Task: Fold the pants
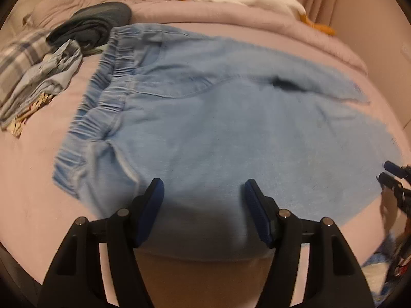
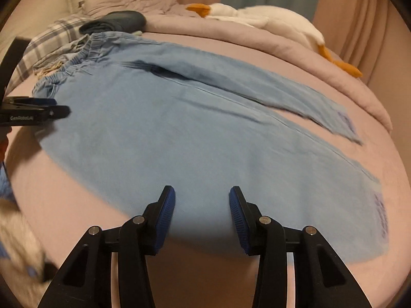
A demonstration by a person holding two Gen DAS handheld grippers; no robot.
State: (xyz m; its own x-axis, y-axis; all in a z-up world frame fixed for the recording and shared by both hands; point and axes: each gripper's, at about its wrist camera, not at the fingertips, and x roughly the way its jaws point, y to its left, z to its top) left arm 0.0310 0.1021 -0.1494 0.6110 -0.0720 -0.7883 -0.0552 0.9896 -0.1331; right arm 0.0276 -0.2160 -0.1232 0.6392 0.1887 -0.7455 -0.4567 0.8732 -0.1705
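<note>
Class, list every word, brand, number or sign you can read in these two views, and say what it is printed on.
"GenRobot.AI": white lettering on the side of the left gripper, right wrist view; slightly blurred.
Purple marks near the hems of the pants: too blurred to read.
Nothing else legible.

My left gripper [image 1: 204, 187] and right gripper [image 2: 202, 195]: black angular arms, silver pivot screws, ribbed blue pads; white "GenRobot.AI" lettering on the left one's side.
</note>
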